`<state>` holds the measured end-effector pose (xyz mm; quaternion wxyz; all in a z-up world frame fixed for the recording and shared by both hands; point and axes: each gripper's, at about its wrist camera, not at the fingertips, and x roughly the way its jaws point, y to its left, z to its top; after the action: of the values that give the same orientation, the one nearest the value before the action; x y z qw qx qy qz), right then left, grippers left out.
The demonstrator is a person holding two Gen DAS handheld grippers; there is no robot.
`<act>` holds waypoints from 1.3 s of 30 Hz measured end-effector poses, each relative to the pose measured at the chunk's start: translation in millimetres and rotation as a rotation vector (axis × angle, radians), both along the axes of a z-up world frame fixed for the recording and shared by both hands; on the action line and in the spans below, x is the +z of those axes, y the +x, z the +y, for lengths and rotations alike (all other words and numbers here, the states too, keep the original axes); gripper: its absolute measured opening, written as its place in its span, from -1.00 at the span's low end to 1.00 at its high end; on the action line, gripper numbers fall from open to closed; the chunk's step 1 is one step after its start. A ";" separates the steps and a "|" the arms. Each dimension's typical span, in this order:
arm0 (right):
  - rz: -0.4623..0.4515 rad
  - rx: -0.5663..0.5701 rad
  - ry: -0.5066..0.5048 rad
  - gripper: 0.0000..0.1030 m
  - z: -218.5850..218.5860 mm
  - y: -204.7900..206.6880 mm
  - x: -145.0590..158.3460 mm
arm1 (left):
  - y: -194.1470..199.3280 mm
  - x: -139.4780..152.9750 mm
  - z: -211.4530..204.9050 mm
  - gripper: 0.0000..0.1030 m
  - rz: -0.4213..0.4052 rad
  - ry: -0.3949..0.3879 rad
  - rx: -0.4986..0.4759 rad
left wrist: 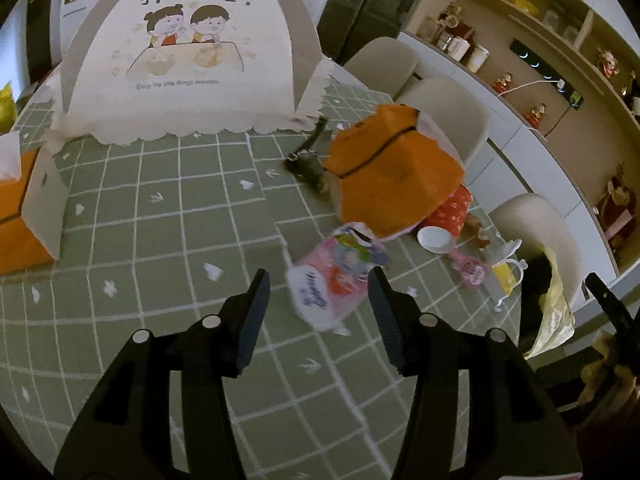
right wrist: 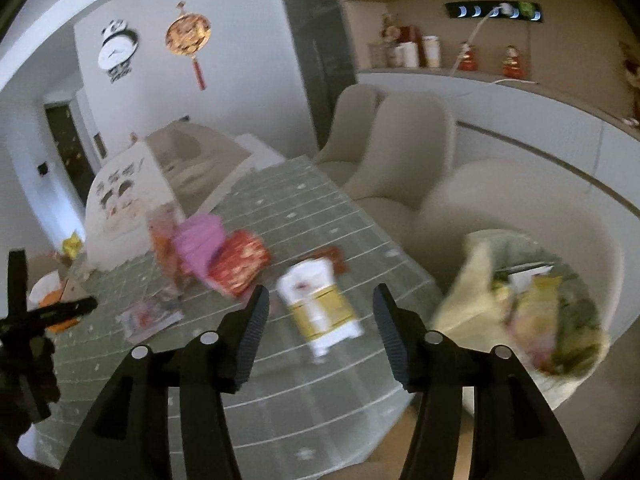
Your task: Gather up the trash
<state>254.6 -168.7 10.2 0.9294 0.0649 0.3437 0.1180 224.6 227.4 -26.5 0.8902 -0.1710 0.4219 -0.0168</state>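
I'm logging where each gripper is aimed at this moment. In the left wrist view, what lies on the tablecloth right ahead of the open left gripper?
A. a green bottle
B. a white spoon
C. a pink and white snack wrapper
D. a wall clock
C: the left gripper is open, and the pink and white snack wrapper lies flat on the green checked tablecloth just ahead of its fingertips, not yet gripped.
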 end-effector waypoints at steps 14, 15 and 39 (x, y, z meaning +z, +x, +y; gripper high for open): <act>0.118 0.008 -0.144 -0.02 85.1 -26.6 -38.5 | 82.1 -26.3 23.4 -0.06 -0.044 -0.027 -0.211; 0.121 -0.008 -0.151 -0.02 84.0 -25.5 -40.3 | 94.7 -28.3 26.3 -0.06 -0.040 -0.051 -0.192; 0.228 0.055 -0.169 -0.02 121.1 -13.2 -61.1 | 137.7 -39.4 30.4 -0.70 0.005 0.022 -0.156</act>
<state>241.4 -47.7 -50.9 0.8829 -0.0099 0.4573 0.1058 362.4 257.8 -65.9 0.8870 -0.1280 0.4362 -0.0809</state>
